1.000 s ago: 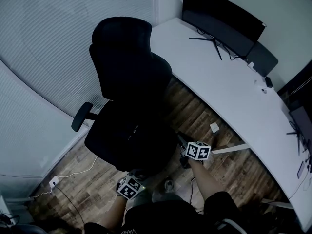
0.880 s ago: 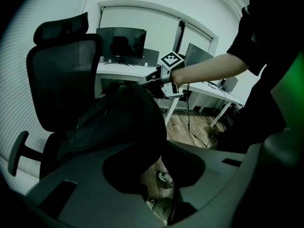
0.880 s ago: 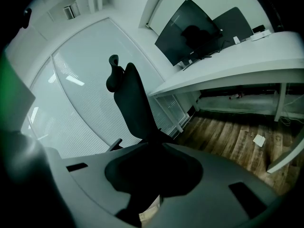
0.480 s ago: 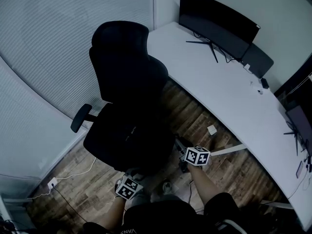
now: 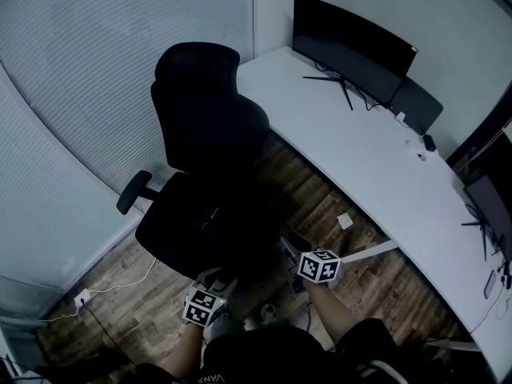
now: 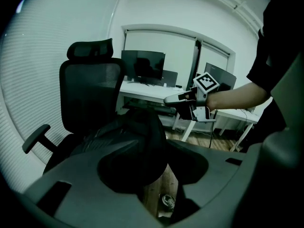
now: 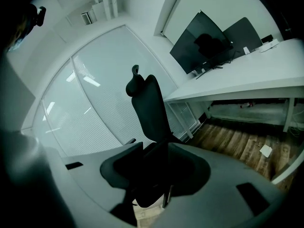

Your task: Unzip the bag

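A: On the chair (image 5: 204,110) seat, the black bag (image 6: 135,132) lies slumped.
B: And the jaws?
A: Left gripper (image 5: 210,280) and right gripper (image 5: 286,245) are both opening, with dark fabric in each gap, unpinched.

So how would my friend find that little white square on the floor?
Find the long white desk curving along the wall. On the wooden floor between it and the black office chair lies the little white square. It is small and square, unlike the long white bar nearby.
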The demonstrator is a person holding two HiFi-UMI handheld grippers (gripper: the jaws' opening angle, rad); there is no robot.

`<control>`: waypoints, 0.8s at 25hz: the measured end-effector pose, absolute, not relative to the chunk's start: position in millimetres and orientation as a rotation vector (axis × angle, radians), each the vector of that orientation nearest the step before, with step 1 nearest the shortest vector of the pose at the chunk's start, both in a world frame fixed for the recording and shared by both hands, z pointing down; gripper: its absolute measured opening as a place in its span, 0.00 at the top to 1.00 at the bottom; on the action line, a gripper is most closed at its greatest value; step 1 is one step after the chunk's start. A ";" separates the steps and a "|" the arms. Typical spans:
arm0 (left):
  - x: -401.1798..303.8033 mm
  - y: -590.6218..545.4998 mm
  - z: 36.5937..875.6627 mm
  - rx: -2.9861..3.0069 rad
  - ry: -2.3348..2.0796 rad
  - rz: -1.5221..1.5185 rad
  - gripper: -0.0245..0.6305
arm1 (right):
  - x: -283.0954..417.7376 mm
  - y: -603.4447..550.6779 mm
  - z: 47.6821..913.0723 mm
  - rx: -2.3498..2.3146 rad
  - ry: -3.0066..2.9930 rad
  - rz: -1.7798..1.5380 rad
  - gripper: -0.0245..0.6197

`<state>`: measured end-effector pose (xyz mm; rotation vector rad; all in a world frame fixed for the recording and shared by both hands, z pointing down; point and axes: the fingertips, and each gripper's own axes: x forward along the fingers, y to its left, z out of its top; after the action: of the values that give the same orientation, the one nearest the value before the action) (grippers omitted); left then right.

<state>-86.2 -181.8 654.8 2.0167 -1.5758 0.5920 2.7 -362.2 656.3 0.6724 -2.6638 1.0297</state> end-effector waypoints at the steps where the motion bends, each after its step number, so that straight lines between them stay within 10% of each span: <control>1: -84.2 -181.2 652.4 2.009 -1.597 0.575 0.69 | 5.9 -358.5 652.1 0.658 -2.675 1.023 0.74; 20: -65.3 -146.0 608.2 2.058 -1.762 0.484 0.69 | 42.4 -275.8 596.4 0.682 -2.807 0.890 0.74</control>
<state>-65.3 -146.0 608.2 2.0575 -1.7617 0.4835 42.4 -275.8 596.4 0.6823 -2.8066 0.8897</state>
